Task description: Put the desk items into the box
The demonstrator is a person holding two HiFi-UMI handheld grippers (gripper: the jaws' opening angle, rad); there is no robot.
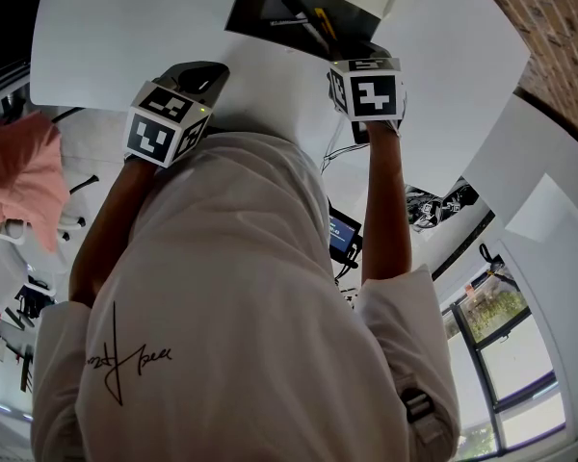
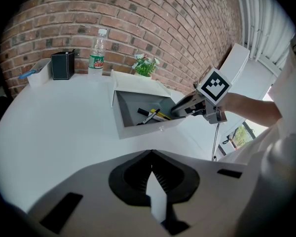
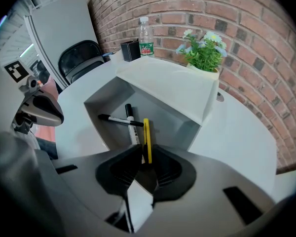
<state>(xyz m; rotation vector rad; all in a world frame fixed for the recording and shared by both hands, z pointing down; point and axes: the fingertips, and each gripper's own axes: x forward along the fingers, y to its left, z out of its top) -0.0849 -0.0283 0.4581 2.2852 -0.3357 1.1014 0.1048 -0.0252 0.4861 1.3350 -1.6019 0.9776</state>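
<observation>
Head view: the box (image 1: 255,8) sits open on the white table (image 1: 125,37). I have the right gripper (image 1: 363,52) at the box's near edge, and the left gripper (image 1: 204,73) is off to the box's left, over bare table. A yellow marker (image 1: 323,19) shows inside the box.

Left gripper view: left gripper (image 2: 151,157) jaws are pressed together with nothing between them, short of the box (image 2: 126,127). The right gripper (image 2: 175,112) reaches in over the box's right edge. A bottle (image 2: 97,53), black holder (image 2: 62,65) and plant (image 2: 145,65) stand beyond the box, by the brick wall.

Right gripper view: right gripper (image 3: 144,162) jaws are clamped on the end of the yellow marker (image 3: 146,137), which pokes out over the box (image 3: 163,117) interior. Two black-and-white markers (image 3: 119,119) lie crossed on the box floor, just left of the yellow one.
</observation>
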